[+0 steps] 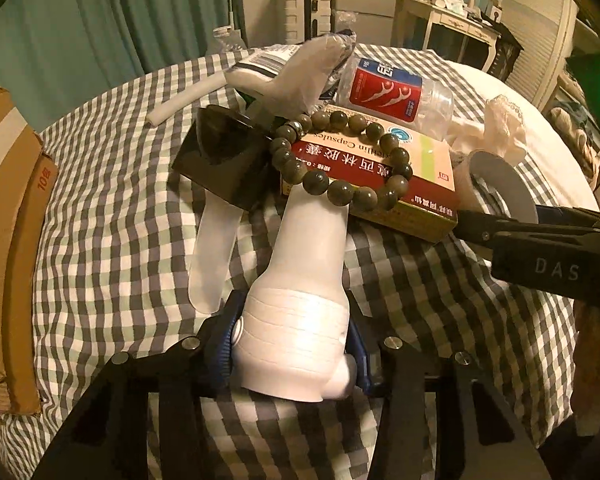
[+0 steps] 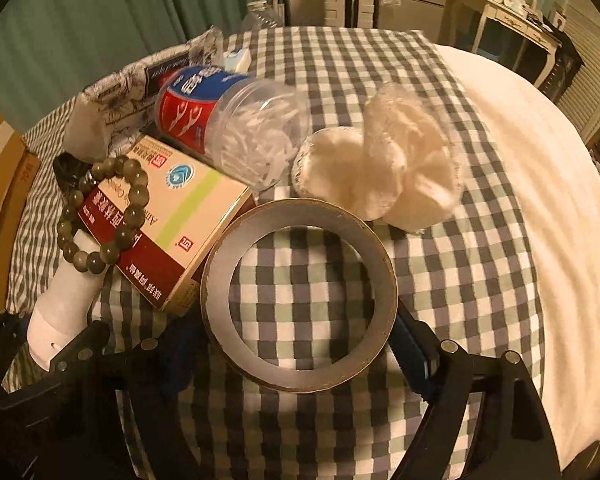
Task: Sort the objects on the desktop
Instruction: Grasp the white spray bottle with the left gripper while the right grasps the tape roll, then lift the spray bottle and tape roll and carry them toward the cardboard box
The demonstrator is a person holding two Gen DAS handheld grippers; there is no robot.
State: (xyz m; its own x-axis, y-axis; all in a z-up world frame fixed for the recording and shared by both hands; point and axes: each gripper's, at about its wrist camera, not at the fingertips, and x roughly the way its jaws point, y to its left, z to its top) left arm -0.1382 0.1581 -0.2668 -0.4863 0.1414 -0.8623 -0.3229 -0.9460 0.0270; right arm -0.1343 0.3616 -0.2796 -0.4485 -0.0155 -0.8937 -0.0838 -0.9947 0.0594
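Note:
A white tube (image 1: 304, 256) with a ribbed cap lies on the checked cloth, pointing away from me. My left gripper (image 1: 292, 350) is shut on that cap, with a blue pad against each side. A roll of tape (image 2: 220, 272) lies flat on the cloth. My right gripper (image 2: 300, 340) is shut on it, one finger on either side of its rim. One of the right gripper's fingers (image 1: 500, 226) shows in the left wrist view beside the tape roll (image 1: 508, 178). A bead bracelet (image 1: 340, 160) lies over the medicine box (image 1: 428, 168) and the tube's far end.
Behind the box lie a floss-pick jar (image 2: 236, 120), a black block (image 1: 228, 152), a tissue pack (image 2: 132, 80) and white lace cloth (image 2: 400, 168). A clear cap (image 1: 212, 248) lies left of the tube. A cardboard box (image 1: 12, 220) stands at the left edge.

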